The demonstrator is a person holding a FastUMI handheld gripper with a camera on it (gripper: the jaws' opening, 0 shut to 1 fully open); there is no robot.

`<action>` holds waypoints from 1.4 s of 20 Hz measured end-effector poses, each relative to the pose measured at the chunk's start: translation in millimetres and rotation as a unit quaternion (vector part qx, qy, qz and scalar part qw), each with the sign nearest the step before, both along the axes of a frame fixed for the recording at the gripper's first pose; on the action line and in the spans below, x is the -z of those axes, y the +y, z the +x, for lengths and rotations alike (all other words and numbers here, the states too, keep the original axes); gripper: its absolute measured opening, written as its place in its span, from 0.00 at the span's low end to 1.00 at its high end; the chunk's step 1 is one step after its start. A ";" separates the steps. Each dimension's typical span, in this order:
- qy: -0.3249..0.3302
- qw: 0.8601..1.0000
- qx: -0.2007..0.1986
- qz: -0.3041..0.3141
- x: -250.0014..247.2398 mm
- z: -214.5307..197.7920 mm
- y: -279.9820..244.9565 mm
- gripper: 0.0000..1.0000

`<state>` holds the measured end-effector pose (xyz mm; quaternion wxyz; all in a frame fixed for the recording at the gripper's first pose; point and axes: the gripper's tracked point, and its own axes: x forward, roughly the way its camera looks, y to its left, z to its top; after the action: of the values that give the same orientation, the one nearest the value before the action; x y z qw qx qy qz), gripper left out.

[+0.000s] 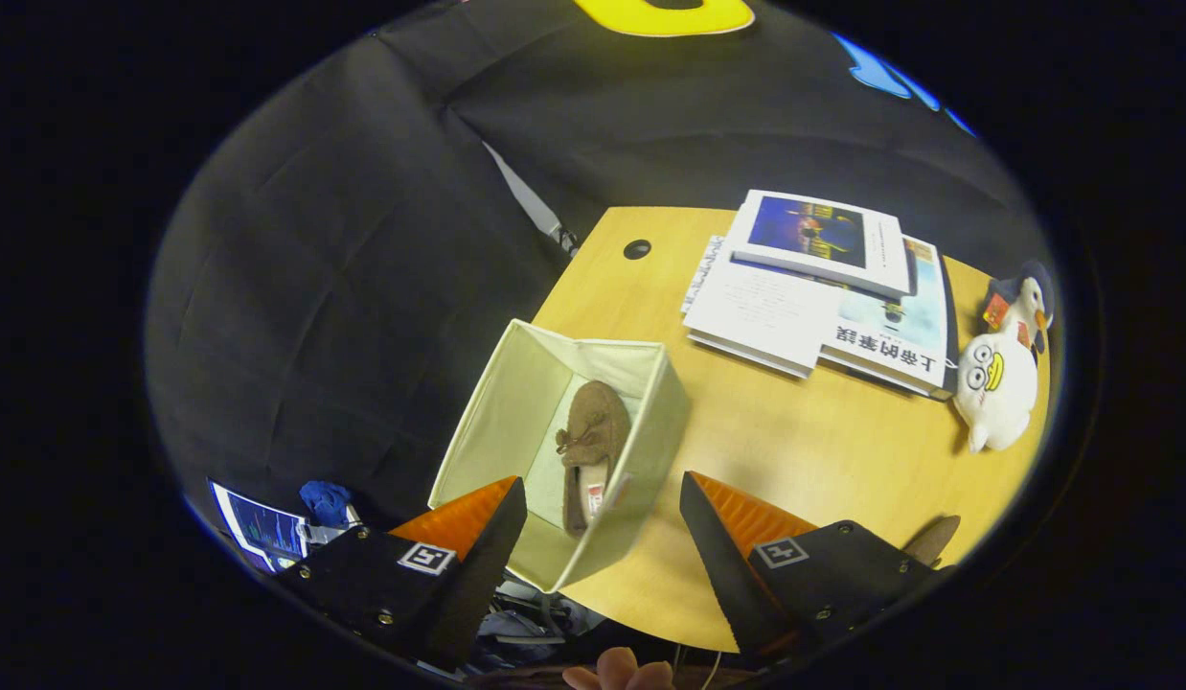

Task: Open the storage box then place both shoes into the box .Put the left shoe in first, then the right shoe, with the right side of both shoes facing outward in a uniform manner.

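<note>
A cream fabric storage box [516, 402] stands open at the left edge of the wooden table [804, 450]. One brown moccasin shoe [589, 450] lies inside it, toe pointing away from me. My gripper [603, 513] hangs high above the box's near end, open, with nothing between its fingers. The left finger [478, 537] overlaps the box's near left corner; the right finger [737, 546] is over bare table. A brown tip of a second shoe [935, 539] peeks out behind the right finger's body.
A stack of books [823, 287] lies at the table's far side, with a white plush duck [997, 388] to its right. A cable hole [637, 249] sits near the far left corner. A person's fingertips [620, 671] show below the gripper.
</note>
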<state>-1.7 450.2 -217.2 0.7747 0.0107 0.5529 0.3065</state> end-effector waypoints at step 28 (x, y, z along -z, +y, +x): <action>0.081 0.962 0.210 -0.152 132.2 -75.9 -405.6 0.97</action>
<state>-77.6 44.6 -349.3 0.7668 0.0337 0.6393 0.0472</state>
